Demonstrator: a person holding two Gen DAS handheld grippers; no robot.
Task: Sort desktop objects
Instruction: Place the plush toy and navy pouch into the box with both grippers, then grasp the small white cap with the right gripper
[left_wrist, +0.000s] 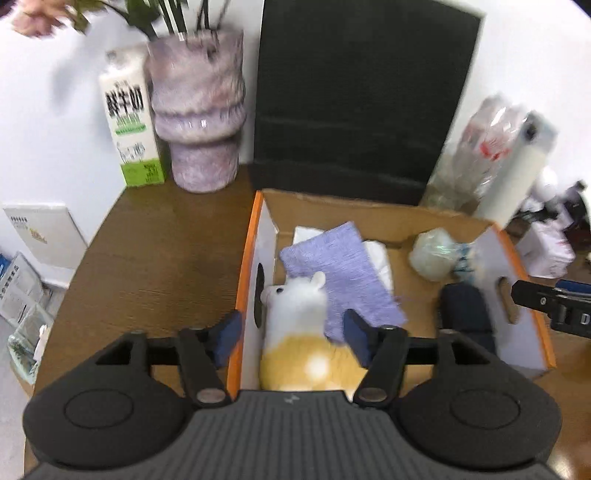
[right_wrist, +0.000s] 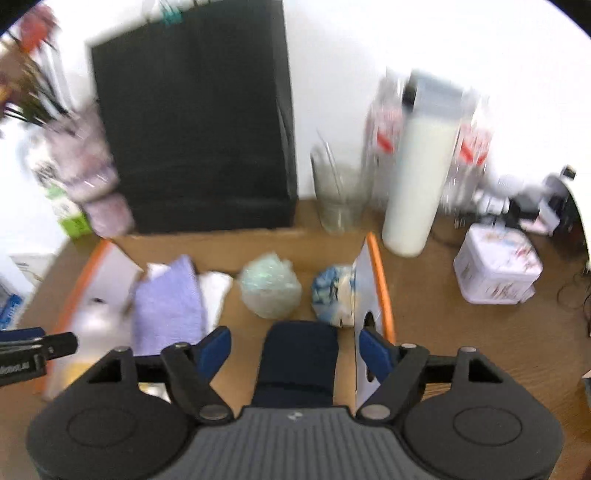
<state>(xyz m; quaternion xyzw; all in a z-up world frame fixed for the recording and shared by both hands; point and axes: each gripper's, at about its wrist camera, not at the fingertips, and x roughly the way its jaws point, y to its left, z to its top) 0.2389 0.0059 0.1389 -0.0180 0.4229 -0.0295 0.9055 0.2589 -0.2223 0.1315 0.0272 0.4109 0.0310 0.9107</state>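
Observation:
An open cardboard box (left_wrist: 369, 212) with orange edges sits on the brown desk. In it lie a white and yellow plush toy (left_wrist: 299, 332), a purple cloth (left_wrist: 340, 273), a pale green ball (left_wrist: 432, 254) and a dark blue object (left_wrist: 465, 314). My left gripper (left_wrist: 291, 332) is open above the box's left wall, its fingers either side of the plush toy without touching it. My right gripper (right_wrist: 295, 347) is open over the box's right end, fingers either side of the dark blue object (right_wrist: 299, 362). The purple cloth (right_wrist: 166, 302) and green ball (right_wrist: 269, 288) show there too.
A black bag (left_wrist: 362, 96) stands behind the box. A purple vase (left_wrist: 199, 110) and a milk carton (left_wrist: 129, 118) stand back left. A white cylinder (right_wrist: 421, 173), a glass cup (right_wrist: 340, 199) and a white tin (right_wrist: 498, 266) stand to the right.

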